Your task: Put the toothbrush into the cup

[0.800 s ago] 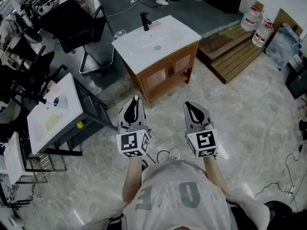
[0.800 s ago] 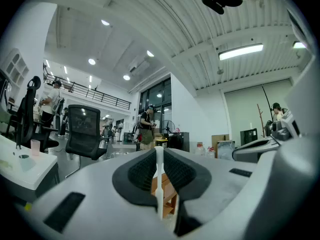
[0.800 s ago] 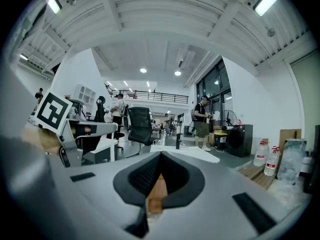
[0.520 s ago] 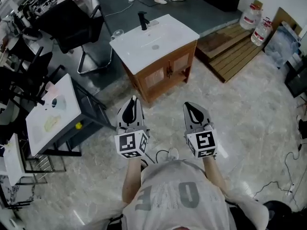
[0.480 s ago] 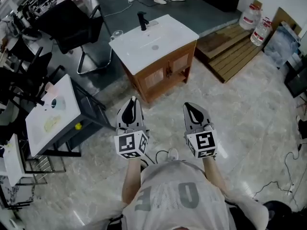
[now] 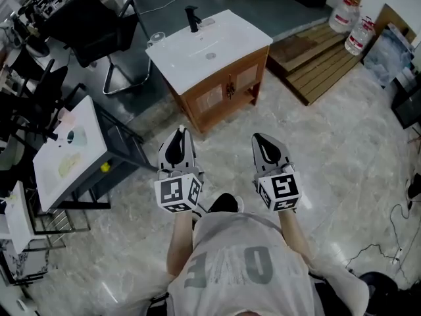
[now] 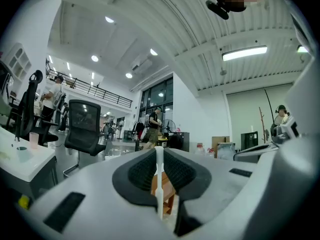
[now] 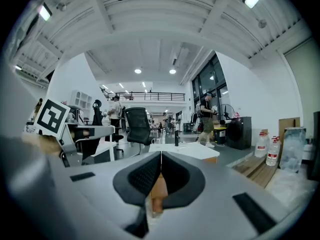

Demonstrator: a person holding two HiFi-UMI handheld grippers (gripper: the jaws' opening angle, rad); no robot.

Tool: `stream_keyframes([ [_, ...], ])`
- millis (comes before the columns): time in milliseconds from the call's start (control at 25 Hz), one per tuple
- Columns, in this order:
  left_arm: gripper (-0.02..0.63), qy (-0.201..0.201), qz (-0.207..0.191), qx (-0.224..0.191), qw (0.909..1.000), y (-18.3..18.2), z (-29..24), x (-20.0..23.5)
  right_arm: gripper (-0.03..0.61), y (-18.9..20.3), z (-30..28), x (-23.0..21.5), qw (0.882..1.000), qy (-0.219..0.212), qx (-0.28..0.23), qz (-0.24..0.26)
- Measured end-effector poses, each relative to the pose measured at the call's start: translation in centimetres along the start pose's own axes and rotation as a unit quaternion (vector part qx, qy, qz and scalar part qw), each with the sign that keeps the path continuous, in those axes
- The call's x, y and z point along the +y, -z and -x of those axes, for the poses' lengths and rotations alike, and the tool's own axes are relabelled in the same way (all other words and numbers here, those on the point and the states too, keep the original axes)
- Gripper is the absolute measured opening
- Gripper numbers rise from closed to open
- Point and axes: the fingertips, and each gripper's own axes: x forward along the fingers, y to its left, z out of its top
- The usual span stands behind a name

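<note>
A white sink top (image 6: 230,45) on a wooden cabinet (image 6: 223,91) stands ahead of me, with a black tap (image 6: 192,18) at its back. A clear glass cup (image 6: 156,38) sits at its left corner and shows again as the cup (image 8: 156,141) in the right gripper view. A small pale thing (image 6: 208,22) lies by the tap; I cannot tell whether it is the toothbrush. My left gripper (image 6: 179,131) and right gripper (image 6: 258,138) hang side by side over the floor, well short of the cabinet. Both the left gripper (image 7: 159,149) and the right gripper (image 8: 161,154) are shut with nothing in them.
A white side table (image 6: 59,176) with small items stands at the left, beside a black office chair (image 6: 92,18). A wooden pallet (image 6: 322,61) and water bottles (image 6: 348,18) lie to the right of the cabinet. Cables (image 6: 388,242) trail on the marble floor.
The sink cabinet has slid up and slightly left in the head view, and a dark shoe now shows between the grippers. Both grippers stay shut and level.
</note>
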Motion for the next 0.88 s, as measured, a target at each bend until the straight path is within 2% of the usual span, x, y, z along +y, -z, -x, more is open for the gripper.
stream_keyframes([
  [320, 0.063, -0.006, 0.011, -0.009, 0.9999, -0.3, -0.8, 0.8, 0.031, -0.2, -0.3, -0.5, 1.000, -0.001, -0.004, -0.010],
  [440, 0.063, -0.004, 0.019, -0.018, 0.9997, -0.6, -2.3, 0.9, 0.031, -0.8, -1.1, -1.6, 1.000, 0.004, -0.012, -0.007],
  [640, 0.063, 0.005, 0.007, -0.034, 0.9994, -1.7, -5.6, 1.4, 0.031, -2.1, -3.1, -3.3, 1.000, 0.013, -0.027, -0.006],
  [880, 0.063, 0.005, 0.018, -0.031, 0.9993, -1.4, -9.1, 2.5, 0.031, -1.8, -6.0, -4.3, 1.000, 0.007, -0.015, -0.010],
])
